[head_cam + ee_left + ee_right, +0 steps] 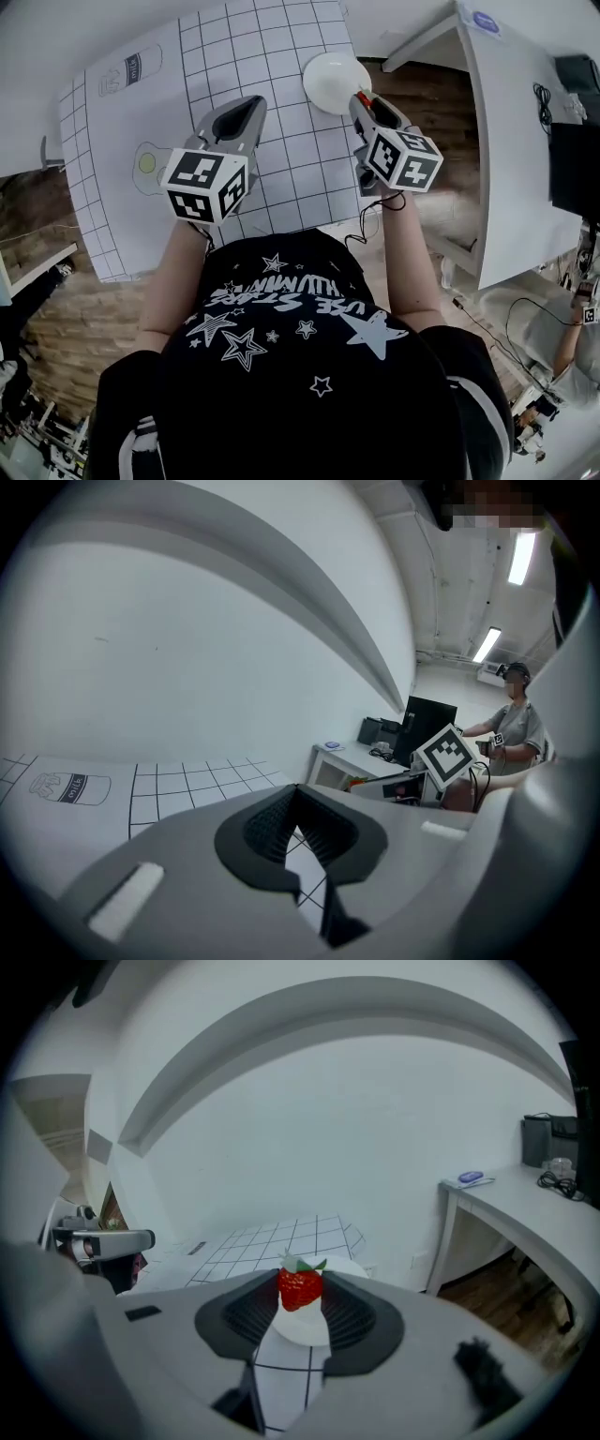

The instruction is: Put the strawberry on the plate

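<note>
A red strawberry (300, 1288) with green leaves sits clamped between the jaws of my right gripper (300, 1293). In the head view that gripper (364, 101) hangs at the near right edge of the white plate (335, 82), with a bit of the red strawberry (363, 97) showing at its tip. The plate (309, 1321) lies just beyond and below the jaws in the right gripper view. My left gripper (246, 105) hovers over the gridded mat, left of the plate; its tips (296, 791) meet with nothing between them.
A white gridded mat (234, 56) covers the table, with printed outlines of a milk bottle (129, 70) and a round shape (145, 164). A white desk (511, 122) stands at the right, with a monitor (427, 726). Another person (514, 731) stands beyond.
</note>
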Motion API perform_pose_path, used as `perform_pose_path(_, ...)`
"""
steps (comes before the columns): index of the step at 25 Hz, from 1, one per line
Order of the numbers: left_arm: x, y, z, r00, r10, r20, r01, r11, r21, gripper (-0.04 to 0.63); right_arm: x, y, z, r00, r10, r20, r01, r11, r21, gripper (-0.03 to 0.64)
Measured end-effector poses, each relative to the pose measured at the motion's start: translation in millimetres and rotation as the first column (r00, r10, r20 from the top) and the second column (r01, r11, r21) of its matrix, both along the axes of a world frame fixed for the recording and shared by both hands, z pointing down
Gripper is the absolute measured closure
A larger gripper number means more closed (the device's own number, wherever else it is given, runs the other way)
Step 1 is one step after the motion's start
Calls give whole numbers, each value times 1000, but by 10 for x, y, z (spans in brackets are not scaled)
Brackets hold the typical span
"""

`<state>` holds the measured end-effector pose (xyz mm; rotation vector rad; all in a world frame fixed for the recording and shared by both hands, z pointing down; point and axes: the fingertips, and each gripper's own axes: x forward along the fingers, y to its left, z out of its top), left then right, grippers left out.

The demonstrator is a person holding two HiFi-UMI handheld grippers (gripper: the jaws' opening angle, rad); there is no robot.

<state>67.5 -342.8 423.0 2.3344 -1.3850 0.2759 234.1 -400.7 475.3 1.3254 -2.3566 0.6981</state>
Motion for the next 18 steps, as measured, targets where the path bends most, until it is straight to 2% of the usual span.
perform_pose_path(7, 105, -166, 99, 999, -21, 24, 21, 1000, -18, 586, -80, -260, 248, 999, -51, 8, 51, 998, -40, 468)
perform_pose_path(18, 117, -202, 267, 1000, -18, 23, 19, 997, -71, 586, -201, -442, 672, 994, -95, -59, 88, 991, -105, 468)
